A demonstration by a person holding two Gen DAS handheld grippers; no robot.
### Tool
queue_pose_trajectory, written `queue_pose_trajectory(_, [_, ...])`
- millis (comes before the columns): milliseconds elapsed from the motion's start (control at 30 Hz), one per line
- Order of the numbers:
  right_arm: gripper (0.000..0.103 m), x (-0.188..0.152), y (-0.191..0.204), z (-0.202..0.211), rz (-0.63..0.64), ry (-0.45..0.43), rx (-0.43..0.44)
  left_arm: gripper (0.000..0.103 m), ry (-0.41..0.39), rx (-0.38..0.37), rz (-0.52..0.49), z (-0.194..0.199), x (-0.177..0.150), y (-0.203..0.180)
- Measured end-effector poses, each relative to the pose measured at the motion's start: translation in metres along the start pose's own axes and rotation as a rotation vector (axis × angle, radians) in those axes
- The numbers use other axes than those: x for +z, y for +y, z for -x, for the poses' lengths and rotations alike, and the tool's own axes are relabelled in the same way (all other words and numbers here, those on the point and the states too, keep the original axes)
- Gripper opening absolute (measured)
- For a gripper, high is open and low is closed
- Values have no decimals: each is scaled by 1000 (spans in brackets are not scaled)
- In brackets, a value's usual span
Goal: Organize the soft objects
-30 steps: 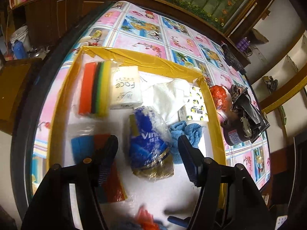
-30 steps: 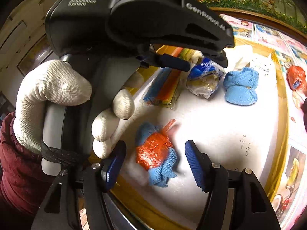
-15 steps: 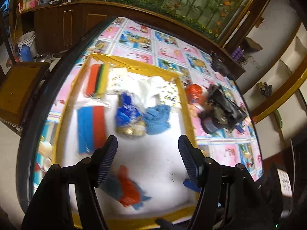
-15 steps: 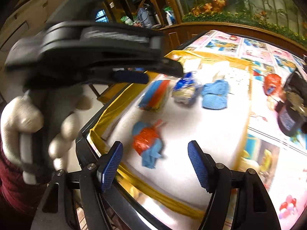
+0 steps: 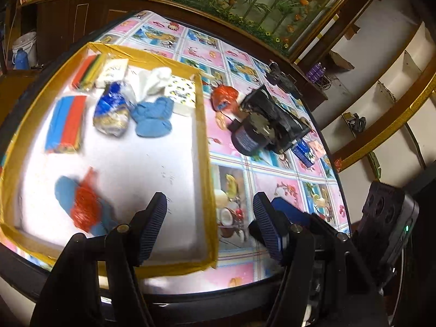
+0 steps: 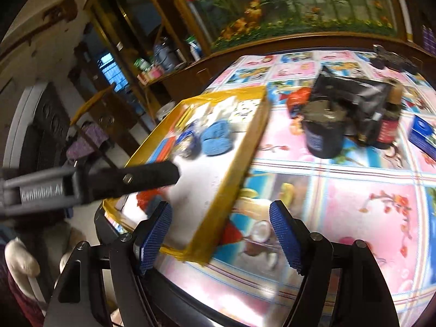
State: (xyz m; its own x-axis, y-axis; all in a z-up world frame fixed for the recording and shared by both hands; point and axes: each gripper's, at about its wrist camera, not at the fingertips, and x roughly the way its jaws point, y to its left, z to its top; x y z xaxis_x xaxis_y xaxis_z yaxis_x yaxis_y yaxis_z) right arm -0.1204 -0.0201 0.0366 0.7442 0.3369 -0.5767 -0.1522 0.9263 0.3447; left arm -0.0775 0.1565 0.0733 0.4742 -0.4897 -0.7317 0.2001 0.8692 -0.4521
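Two grippers are held up over the near edge of a round table (image 5: 272, 169) with a pink picture cloth. The left gripper (image 5: 209, 226) is spread wide, and nothing is held between its blue fingers (image 5: 154, 226). The right gripper (image 6: 220, 234) is spread wide too, and nothing is held in it. A white tray with a yellow rim (image 5: 203, 125) is seen on the left part of the table. Soft things are laid inside it. A blue cloth with a red bag (image 5: 81, 204) on it is found near the left corner, a bit blurred. A blue cloth ball (image 5: 152, 115) is placed farther away, just beside a shiny blue and gold pack (image 5: 111, 109). A blue and red sponge pack (image 5: 65, 124) is set to the left of that. White tissue (image 5: 154, 81) and a striped sponge stack (image 5: 87, 72) are lined up along the far rim. Outside the tray, to the right, a red bag (image 5: 224, 96) is seen on the cloth beside a black machine (image 5: 264, 120). In the right wrist view the left gripper's arm (image 6: 90, 182) is seen over the tray.
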Motion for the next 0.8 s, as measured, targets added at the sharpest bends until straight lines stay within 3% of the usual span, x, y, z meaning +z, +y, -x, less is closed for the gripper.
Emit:
queue_pose_trajectory(400, [76,-1,-100,62,-185,-110,-146,66,97,-20,-116,-42,-27,-58])
queue_pose_trajectory(633, [77,18,-150,83,-268,-118,-243,66,137,11,-181,-71,-36,-73])
queue_pose_trajectory(800, [77,45,-166,90,-283,-137,-277,69,104,75,-263,-79,-39,-83])
